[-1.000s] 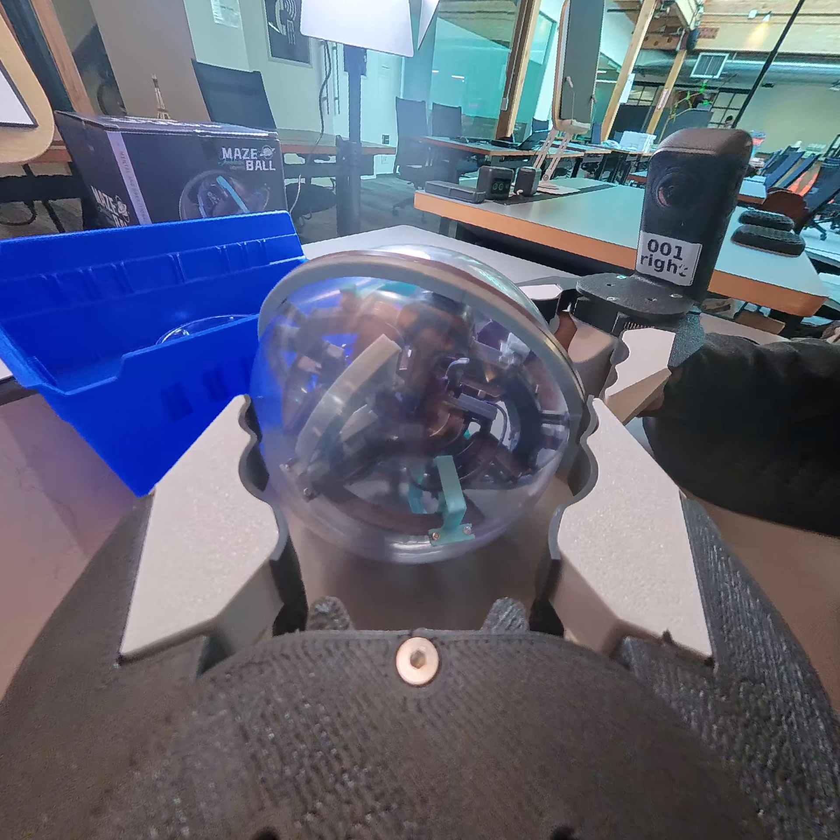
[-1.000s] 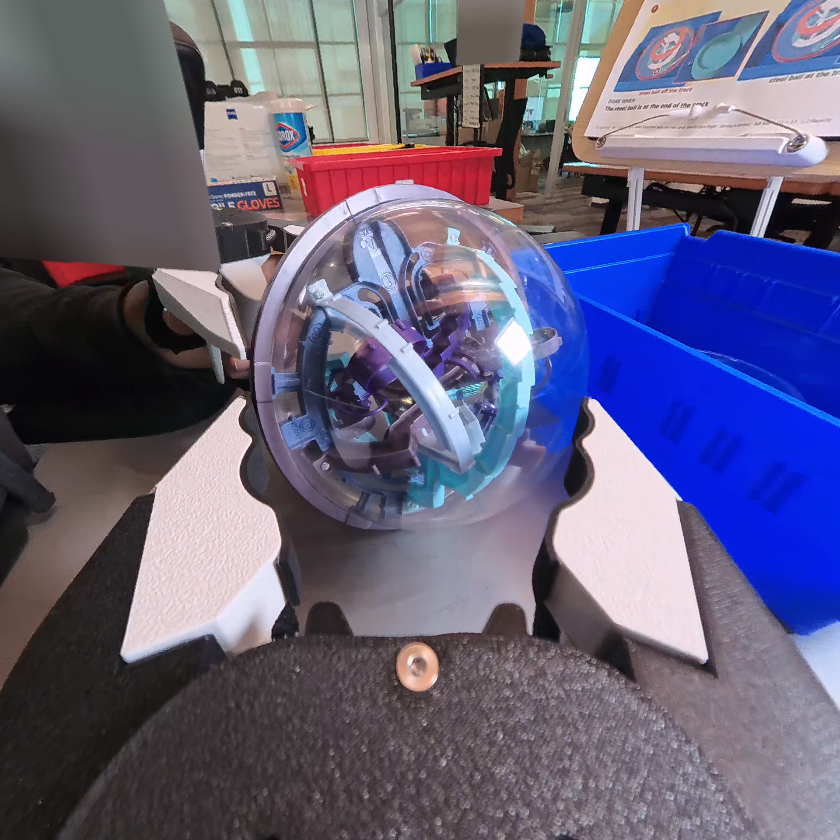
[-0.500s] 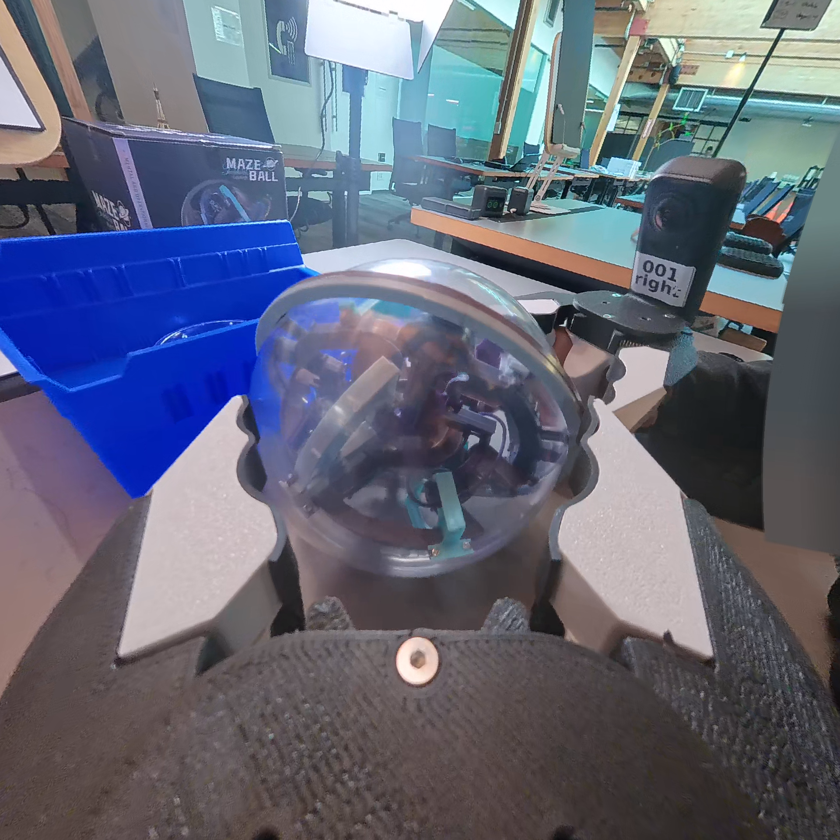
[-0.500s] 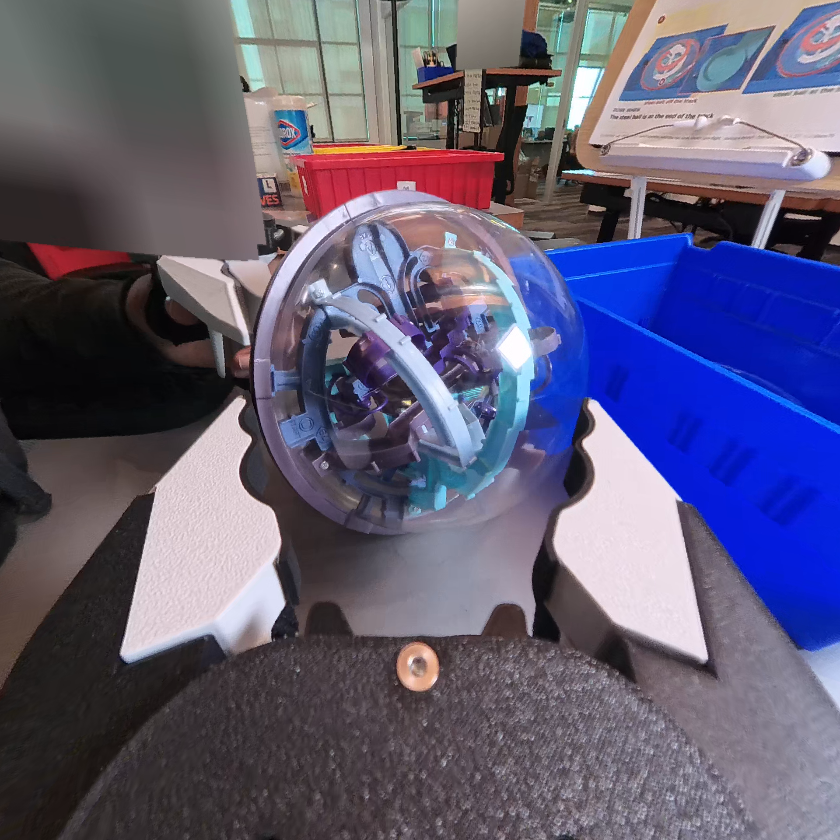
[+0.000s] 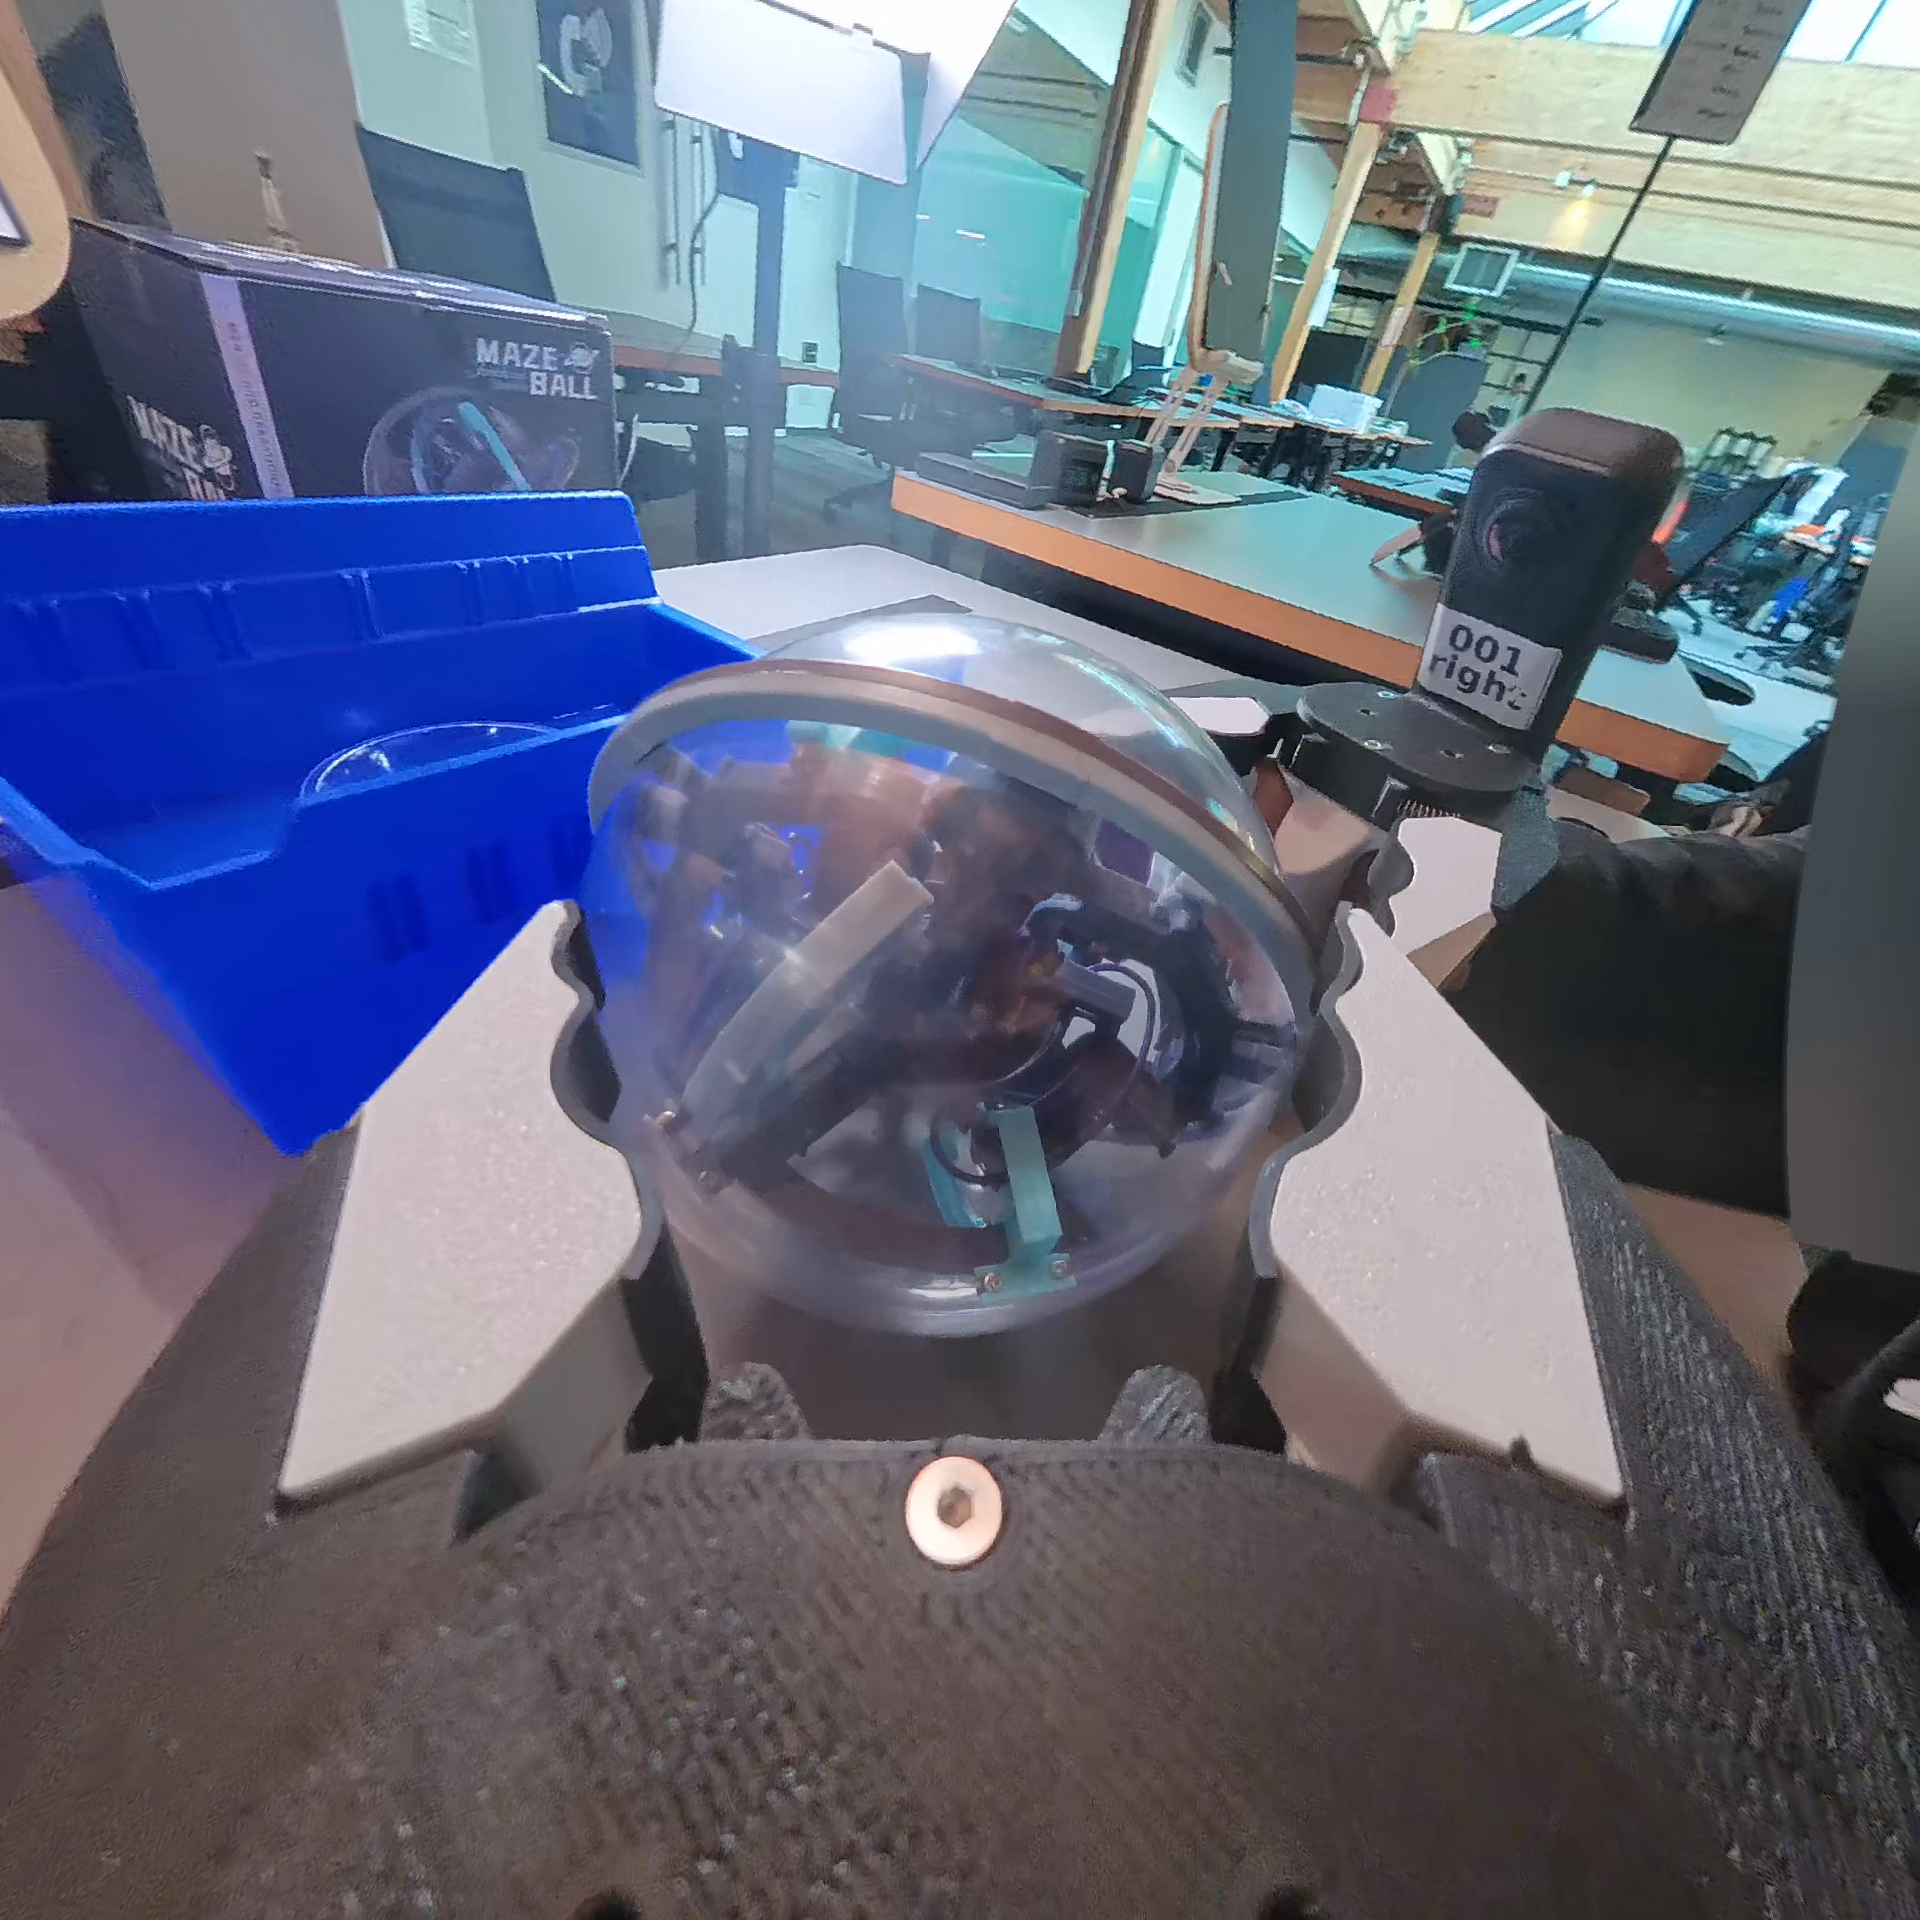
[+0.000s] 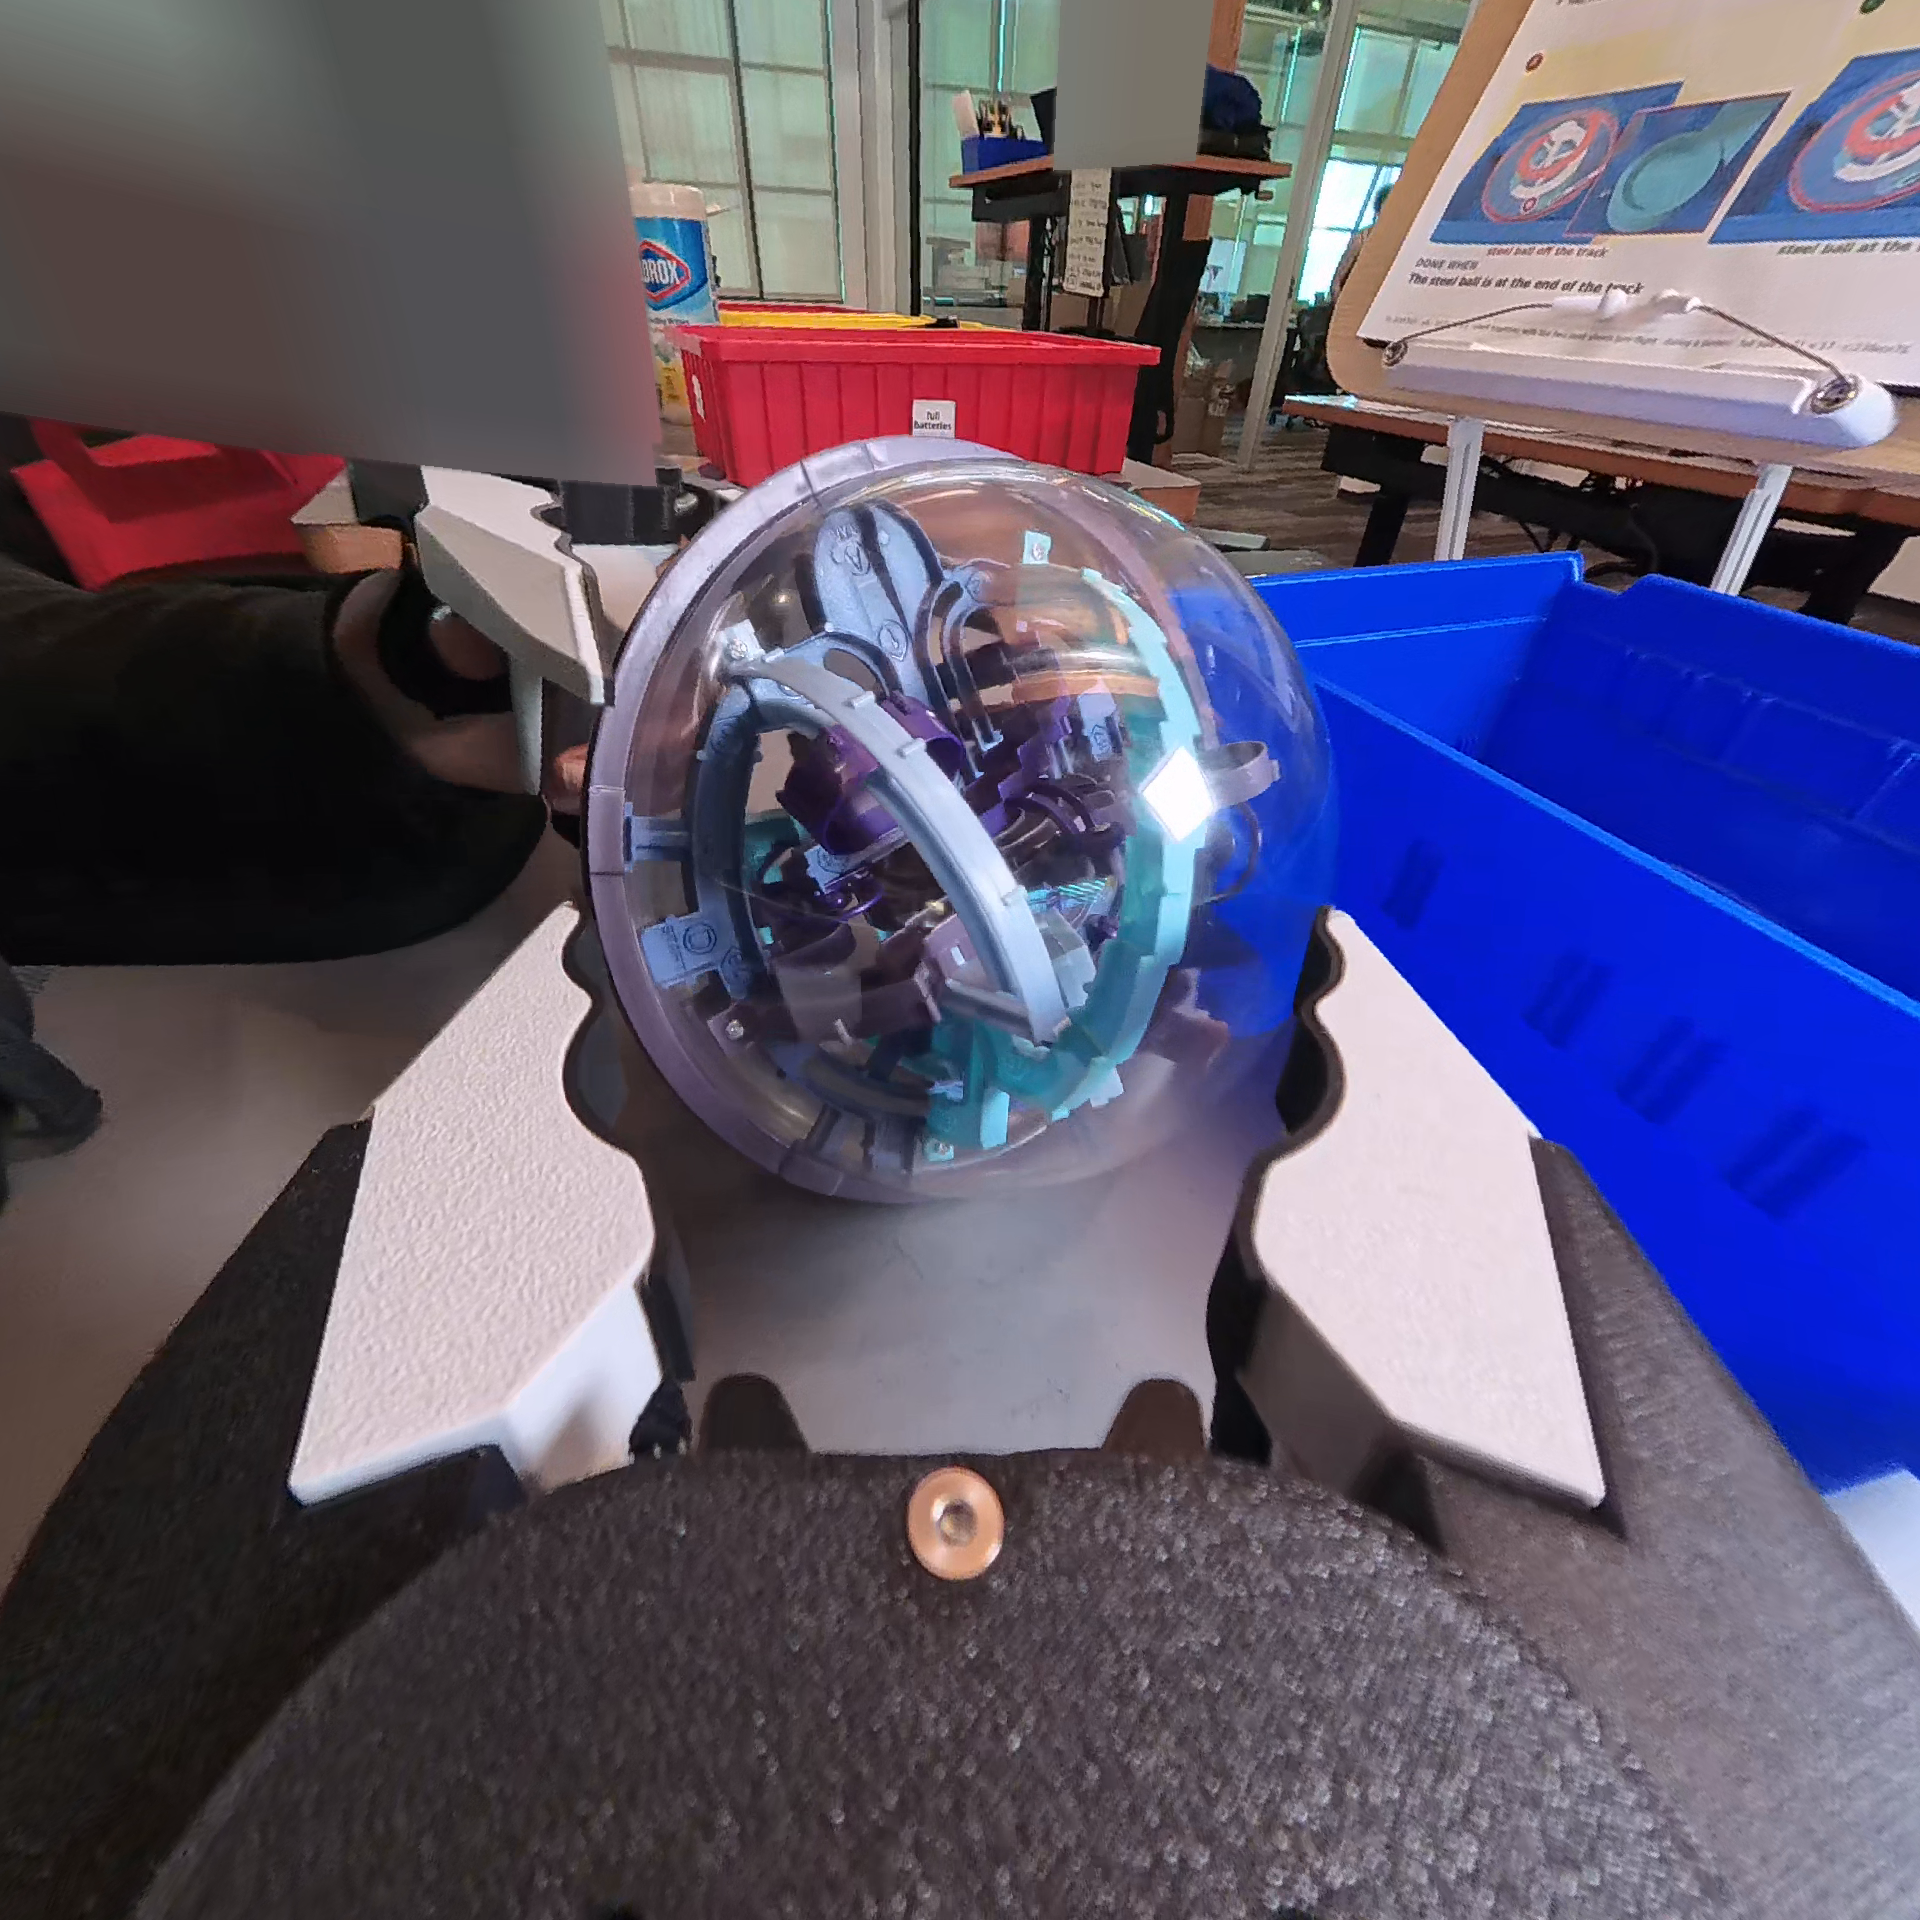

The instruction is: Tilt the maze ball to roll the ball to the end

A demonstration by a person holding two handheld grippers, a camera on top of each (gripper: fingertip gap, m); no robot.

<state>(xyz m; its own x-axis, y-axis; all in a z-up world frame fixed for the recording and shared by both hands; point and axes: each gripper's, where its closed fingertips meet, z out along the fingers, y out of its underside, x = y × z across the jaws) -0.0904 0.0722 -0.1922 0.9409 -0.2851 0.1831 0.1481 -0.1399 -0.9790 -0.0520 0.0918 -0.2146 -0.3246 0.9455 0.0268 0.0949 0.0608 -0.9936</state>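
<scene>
The maze ball is a clear sphere with grey, purple and teal tracks inside. It sits between the white fingers of my left gripper, which is shut on its sides. My right gripper is shut on the same maze ball from the opposite side. The right gripper's camera shows behind the ball in the left wrist view. One left finger shows at the ball's left in the right wrist view. I cannot make out the small steel ball inside.
A blue bin stands close beside the ball, with a clear dome in it; the bin also shows in the right wrist view. A dark product box is behind it. A red bin and an instruction board stand farther back.
Both grippers kept their hold and tilted the ball slightly. The tracks inside turned a little, and the left gripper's finger rose in the right wrist view.
</scene>
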